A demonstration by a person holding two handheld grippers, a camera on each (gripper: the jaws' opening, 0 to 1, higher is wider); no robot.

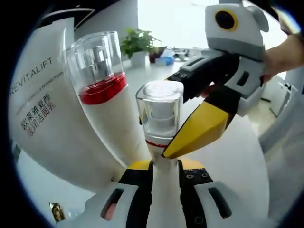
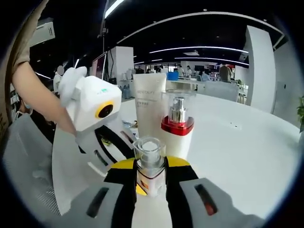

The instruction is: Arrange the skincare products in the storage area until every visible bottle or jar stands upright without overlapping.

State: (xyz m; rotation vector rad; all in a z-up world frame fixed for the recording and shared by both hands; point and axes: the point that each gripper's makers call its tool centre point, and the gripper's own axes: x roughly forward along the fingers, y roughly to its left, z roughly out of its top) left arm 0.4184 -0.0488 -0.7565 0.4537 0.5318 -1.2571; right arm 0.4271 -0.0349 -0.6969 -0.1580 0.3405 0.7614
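Biggest thing by me is the white table (image 2: 247, 142), and on it the white tube (image 1: 45, 109) lettered REVITALIFT, legible through my left gripper view, a blur in the right. Just beside it stands the red-banded pump bottle (image 2: 177, 130), upright. Nearest, the small clear-capped bottle (image 1: 159, 116): my left gripper (image 1: 165, 166) is clamped round its white body, and my right gripper (image 2: 150, 178) looks pinched on its neck, though its jaws partly hide the contact.
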